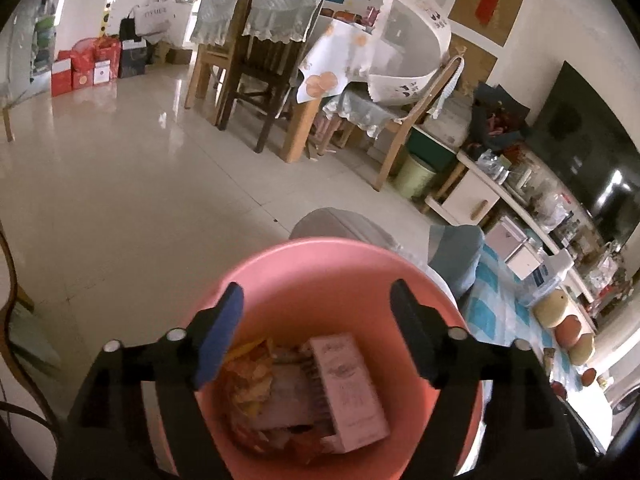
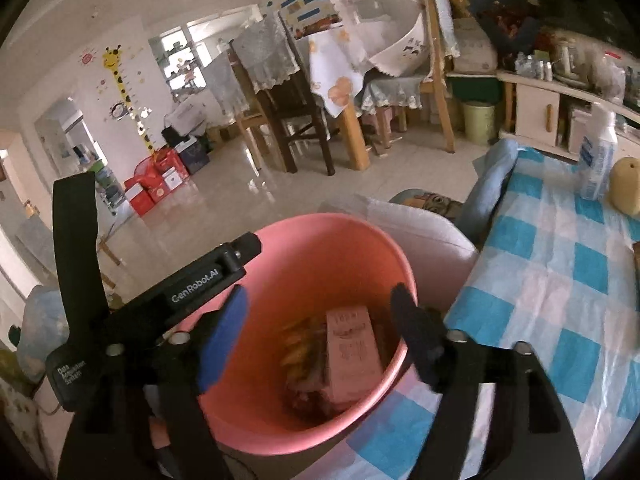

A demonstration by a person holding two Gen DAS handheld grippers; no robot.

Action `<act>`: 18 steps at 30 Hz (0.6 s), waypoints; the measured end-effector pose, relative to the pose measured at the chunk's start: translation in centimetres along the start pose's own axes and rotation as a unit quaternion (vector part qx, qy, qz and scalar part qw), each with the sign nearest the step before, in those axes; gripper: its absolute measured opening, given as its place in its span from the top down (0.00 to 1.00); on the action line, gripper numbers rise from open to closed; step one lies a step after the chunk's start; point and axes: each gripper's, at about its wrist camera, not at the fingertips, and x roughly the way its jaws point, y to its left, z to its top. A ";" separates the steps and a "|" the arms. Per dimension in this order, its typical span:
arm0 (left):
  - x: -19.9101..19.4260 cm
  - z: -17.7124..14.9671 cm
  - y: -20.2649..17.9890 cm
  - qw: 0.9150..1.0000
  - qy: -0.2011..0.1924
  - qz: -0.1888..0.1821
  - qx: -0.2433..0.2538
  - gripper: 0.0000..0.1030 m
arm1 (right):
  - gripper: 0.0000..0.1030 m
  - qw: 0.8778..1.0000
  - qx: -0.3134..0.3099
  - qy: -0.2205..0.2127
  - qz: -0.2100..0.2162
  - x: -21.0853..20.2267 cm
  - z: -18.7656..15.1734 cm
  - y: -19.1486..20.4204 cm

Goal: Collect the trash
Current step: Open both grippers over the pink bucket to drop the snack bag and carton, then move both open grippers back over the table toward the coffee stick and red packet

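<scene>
Black fingers of the left gripper point(image 1: 316, 336) fill the bottom of the left wrist view, spread wide with nothing between them; the left one carries a blue pad. They hang directly over a pink bin point(image 1: 332, 264), whose round mouth lies open below, from about 8 o'clock round to 4 o'clock.

Inside the bin sits the collected trash: a pale pink carton point(image 1: 350, 392) lying tilted at about 5 o'clock of the bin's floor, an orange-yellow crinkled wrapper point(image 1: 250, 376) beside it at 8 o'clock, and other scraps beneath that are too blurred to name.

From the right wrist view, the right gripper point(image 2: 320, 336) is likewise parted wide and holds nothing. The same pink bin point(image 2: 320, 240) sits under it, and the carton point(image 2: 352, 352) and wrapper point(image 2: 298, 340) show at the bottom. The left gripper's body point(image 2: 192, 288), marked GenRobot.AI, reaches in from 9 o'clock, its tip at the bin's rim.

Just beside the bin at 3 o'clock lies a table with a blue and white checked cloth point(image 2: 560, 280). On it, toward 2 o'clock, stand a white bottle point(image 2: 598, 152) and a yellowish round fruit point(image 2: 626, 184). A grey cushion point(image 2: 420, 228) sits behind the bin at 1 o'clock.

Farther off at 12 o'clock stand wooden chairs point(image 2: 304, 120) and a dining table with a white mesh food cover point(image 2: 380, 24). Red gift boxes point(image 2: 156, 184) line the wall at 10 o'clock.
</scene>
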 end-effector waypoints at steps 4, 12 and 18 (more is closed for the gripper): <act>-0.1 0.2 -0.6 1.000 -0.006 -0.001 0.008 0.16 | 0.12 1.000 0.009 -0.018 -0.024 -1.4 -0.2 -0.7; -0.7 -0.4 -2.9 0.998 -0.019 -0.019 0.050 0.14 | 0.12 0.998 0.025 -0.021 -0.060 -3.1 -1.5 -2.9; -1.3 -1.0 -4.7 0.995 -0.027 -0.046 0.079 0.14 | 0.12 0.994 0.056 -0.025 -0.088 -5.3 -3.1 -5.3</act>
